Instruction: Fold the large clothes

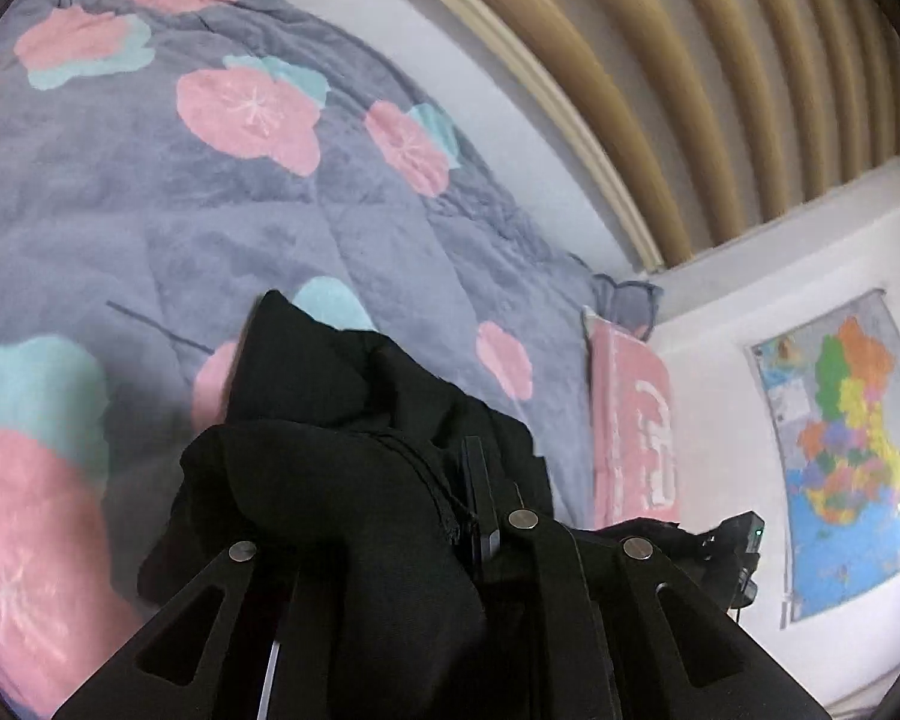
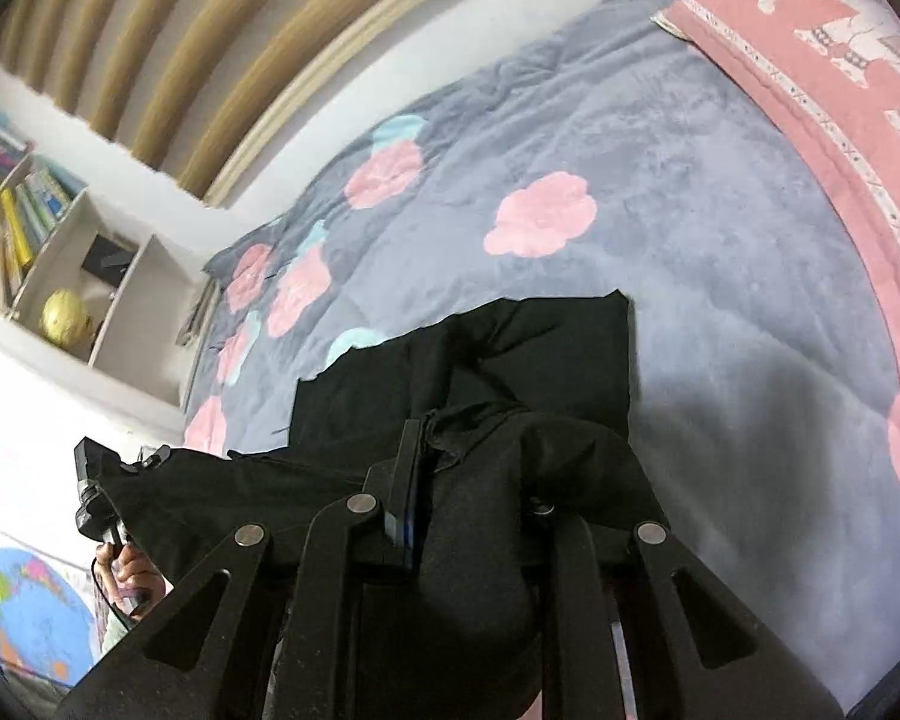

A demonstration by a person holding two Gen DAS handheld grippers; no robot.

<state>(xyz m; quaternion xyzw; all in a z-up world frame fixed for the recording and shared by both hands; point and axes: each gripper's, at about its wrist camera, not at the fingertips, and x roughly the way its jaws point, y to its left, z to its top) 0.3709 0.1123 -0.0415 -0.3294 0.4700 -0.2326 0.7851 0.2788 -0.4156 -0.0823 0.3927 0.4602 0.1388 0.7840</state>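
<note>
Here, in the left wrist view, a black garment (image 1: 342, 468) is seen bunched over the left gripper (image 1: 450, 516), whose fingers are closed on a fold of the cloth beside a zip seam. Beyond it a grey quilt (image 1: 150, 210) with pink and teal flowers is spread on a bed, a pink pillow (image 1: 630, 420) is lying at its far end, and a map (image 1: 846, 450) is hung on the white wall. The right gripper (image 1: 738, 552) is glimpsed at the lower right, with cloth stretched toward it. In the right wrist view, the right gripper (image 2: 474, 498) is likewise clamped on the garment (image 2: 480, 372), which is draped over its fingers; part of the cloth is laid flat on the quilt (image 2: 690, 180) ahead, with a straight far edge. The left gripper (image 2: 96, 498) is seen at the lower left, held by a hand (image 2: 129, 573), and a shelf (image 2: 60, 240) of books is seen behind. The fold is judged to be under way: one edge is lifted between both tools, and laying it over and smoothing it are left to be done.
</note>
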